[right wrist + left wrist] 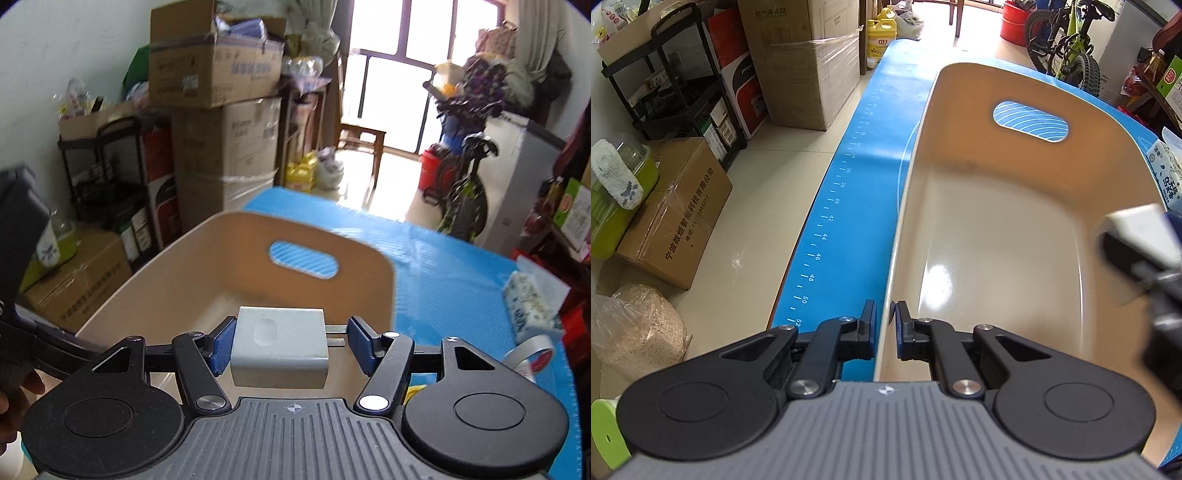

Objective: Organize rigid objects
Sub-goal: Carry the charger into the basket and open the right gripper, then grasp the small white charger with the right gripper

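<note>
A beige plastic bin with a handle cut-out stands on the blue mat; its inside looks empty. My left gripper is shut on the bin's near-left rim. My right gripper is shut on a white plug charger, prongs pointing right, held above the bin's near rim. The right gripper with the charger also shows at the right edge of the left wrist view.
A tissue pack and a tape roll lie on the mat right of the bin. Cardboard boxes, a black shelf and a bicycle stand on the floor around the table.
</note>
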Demonstrator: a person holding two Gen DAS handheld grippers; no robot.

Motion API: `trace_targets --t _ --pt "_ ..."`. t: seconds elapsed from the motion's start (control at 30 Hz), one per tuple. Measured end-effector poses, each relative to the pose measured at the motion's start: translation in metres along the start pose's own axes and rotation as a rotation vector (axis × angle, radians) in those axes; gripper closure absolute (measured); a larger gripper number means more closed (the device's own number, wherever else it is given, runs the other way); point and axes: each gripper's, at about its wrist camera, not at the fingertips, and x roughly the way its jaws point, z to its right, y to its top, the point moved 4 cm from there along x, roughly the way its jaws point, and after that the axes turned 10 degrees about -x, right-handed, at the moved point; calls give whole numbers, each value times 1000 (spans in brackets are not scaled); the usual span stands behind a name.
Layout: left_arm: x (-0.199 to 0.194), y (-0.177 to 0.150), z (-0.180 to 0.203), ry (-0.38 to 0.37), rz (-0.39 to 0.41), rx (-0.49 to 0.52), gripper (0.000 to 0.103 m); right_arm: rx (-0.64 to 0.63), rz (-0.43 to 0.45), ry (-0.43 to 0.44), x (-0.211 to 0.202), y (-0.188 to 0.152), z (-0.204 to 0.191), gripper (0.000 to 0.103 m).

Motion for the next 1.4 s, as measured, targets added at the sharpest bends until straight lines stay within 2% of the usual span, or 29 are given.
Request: trace_targets --t 0.27,0.37,0.63,0.73,0.93,1.0,1.2,1.4 --pt "0 -1 0 2 -2 2 91 -23 -176 81 39 -11 -15 36" --pt "1 -1 1 2 -2 2 91 -45 -238 83 46 -13 -18 36" --pt "1 -1 1 2 -3 2 91 -50 -355 115 57 -13 -21 35" --pt "1 -1 1 2 -4 1 91 -49 -354 122 56 -14 -21 34" --pt "3 -1 2 1 -13 4 94 -15 -276 120 39 -5 -9 33" --pt "3 -1 2 0 -14 2 94 -5 -235 98 26 1 0 29" --pt "3 -1 1 0 -14 2 94 59 -127 45 -15 9 44 24" --pt "3 0 1 -1 -14 2 94 112 -117 -53 -34 -16 94 24"
